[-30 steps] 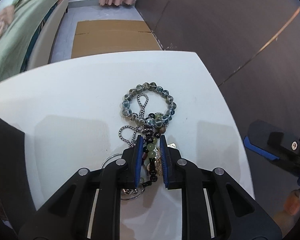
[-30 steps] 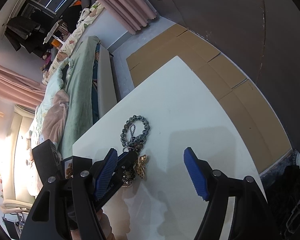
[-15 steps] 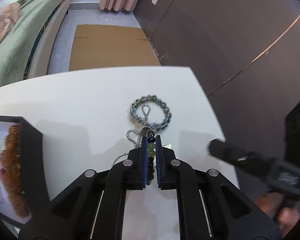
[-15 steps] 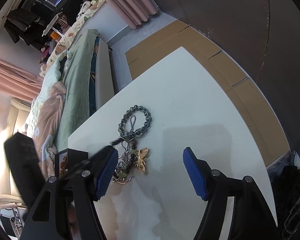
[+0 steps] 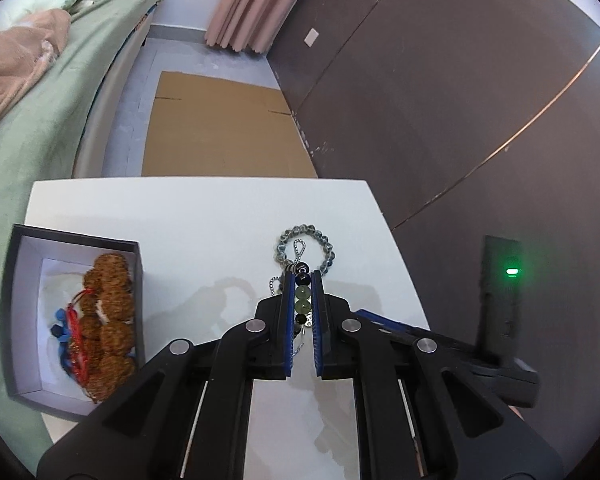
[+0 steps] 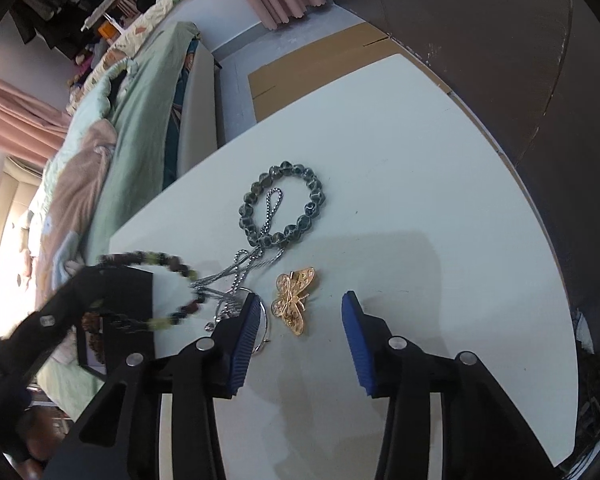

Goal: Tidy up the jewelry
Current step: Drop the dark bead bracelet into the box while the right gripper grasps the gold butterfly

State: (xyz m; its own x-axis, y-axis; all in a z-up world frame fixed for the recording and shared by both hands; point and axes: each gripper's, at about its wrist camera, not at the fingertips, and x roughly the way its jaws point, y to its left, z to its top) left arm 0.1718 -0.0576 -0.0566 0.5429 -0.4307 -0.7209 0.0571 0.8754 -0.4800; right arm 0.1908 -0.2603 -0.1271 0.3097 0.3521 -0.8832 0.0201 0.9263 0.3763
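Left wrist view: left gripper point(image 5: 303, 280) is clamping the green-and-black bead bracelet point(image 5: 302, 298) between its blue pads, with the beads stacked in the narrow gap and the strand hanging clear of the white table point(image 5: 204, 232). The grey bead bracelet point(image 5: 305, 249) is lying on the table just past the fingertips, with a silver rope chain point(image 5: 299, 249) looping inside it. The dark box point(image 5: 74, 320) is sitting at the table's left edge, holding brown beads and red cord. Right wrist view: right gripper point(image 6: 300, 312) is hovering with its jaws spread wide and nothing between them. The gold butterfly brooch point(image 6: 293, 300) is lying flat just ahead of the gap. A silver ring point(image 6: 265, 326) is peeking out beside the left finger. The lifted bracelet is showing as a blurred loop at left, over the box.
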